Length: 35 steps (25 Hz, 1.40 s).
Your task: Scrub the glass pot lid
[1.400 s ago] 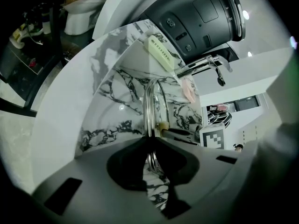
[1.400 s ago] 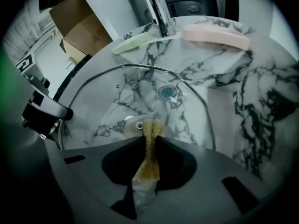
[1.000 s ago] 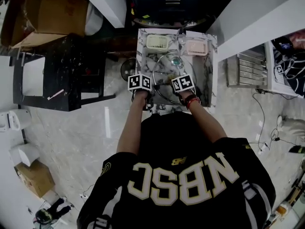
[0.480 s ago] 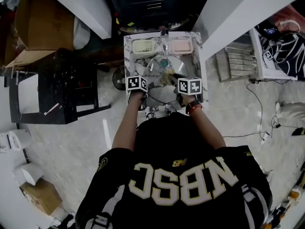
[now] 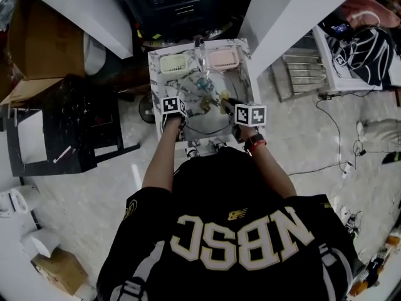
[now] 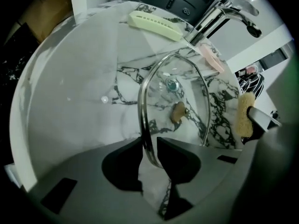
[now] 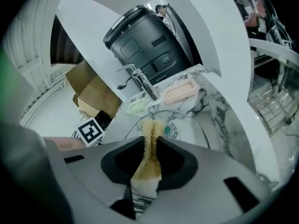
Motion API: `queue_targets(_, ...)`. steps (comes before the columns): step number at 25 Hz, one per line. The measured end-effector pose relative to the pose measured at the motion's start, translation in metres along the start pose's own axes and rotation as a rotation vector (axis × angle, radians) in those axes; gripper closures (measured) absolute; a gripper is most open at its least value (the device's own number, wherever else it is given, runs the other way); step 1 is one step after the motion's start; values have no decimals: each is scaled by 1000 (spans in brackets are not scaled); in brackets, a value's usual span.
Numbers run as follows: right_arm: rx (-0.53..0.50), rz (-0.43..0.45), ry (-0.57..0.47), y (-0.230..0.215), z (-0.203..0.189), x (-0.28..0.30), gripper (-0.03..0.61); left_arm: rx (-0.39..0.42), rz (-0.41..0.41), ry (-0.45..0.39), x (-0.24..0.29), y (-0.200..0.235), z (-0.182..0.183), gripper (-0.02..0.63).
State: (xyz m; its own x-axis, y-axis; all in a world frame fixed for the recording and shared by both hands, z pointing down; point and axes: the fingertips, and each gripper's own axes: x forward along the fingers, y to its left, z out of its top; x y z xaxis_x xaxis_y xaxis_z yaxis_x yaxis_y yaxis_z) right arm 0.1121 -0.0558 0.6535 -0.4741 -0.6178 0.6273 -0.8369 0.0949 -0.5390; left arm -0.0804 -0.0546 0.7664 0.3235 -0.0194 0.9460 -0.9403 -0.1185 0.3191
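Observation:
The glass pot lid (image 6: 175,94) stands on edge in the marble sink (image 6: 84,83), its wooden knob (image 6: 177,112) facing right. My left gripper (image 6: 149,146) is shut on the lid's metal rim (image 6: 144,120); its jaws have just eased a little wider, with the rim still between them. My right gripper (image 7: 149,146) is shut on a tan sponge (image 7: 150,148), held up to the right of the lid and off the glass. In the head view the lid (image 5: 207,115) lies between the left gripper (image 5: 177,113) and the right gripper (image 5: 229,103).
A chrome faucet (image 7: 140,80) rises at the sink's back. A green tray (image 7: 138,107) and a pink tray (image 7: 180,91) flank it. A dark round appliance (image 7: 140,31) stands behind. White walls close in on both sides, and cardboard boxes (image 5: 37,36) lie at the left.
The right gripper with the sponge has lifted and moved right, off the lid. The left gripper has sunk and tilted, still holding the rim.

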Motion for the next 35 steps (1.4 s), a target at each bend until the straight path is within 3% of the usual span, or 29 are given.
queue_targets(2,-4,3,1,0,-2,-1,489,23,3,-13,-1,-3,0,455)
queue_targets(6,-19,0,9,-2,-3,-3,486,15,-24,-78,-11,-12,4,402)
queue_targets(10,-43,-5,9,-3,0,-1,486,-1,-61,-188,-37,-20,15,402)
queue_targets(19,-112,37,-73,20,41,-2,485,49,-179,-402,-109,-49,38,402)
queue_targets(23,-216,12,-162,43,79,-22,483,110,-197,-546,-151,-60,56,405)
queue_targets(27,-287,11,-251,66,110,-42,482,228,-132,-718,-199,-72,75,420)
queue_targets(31,-364,-6,-318,85,133,-63,480,293,-78,-900,-246,-85,92,459)
queue_targets(35,-475,-114,-423,98,160,-87,476,329,-66,-1063,-287,-97,100,499)
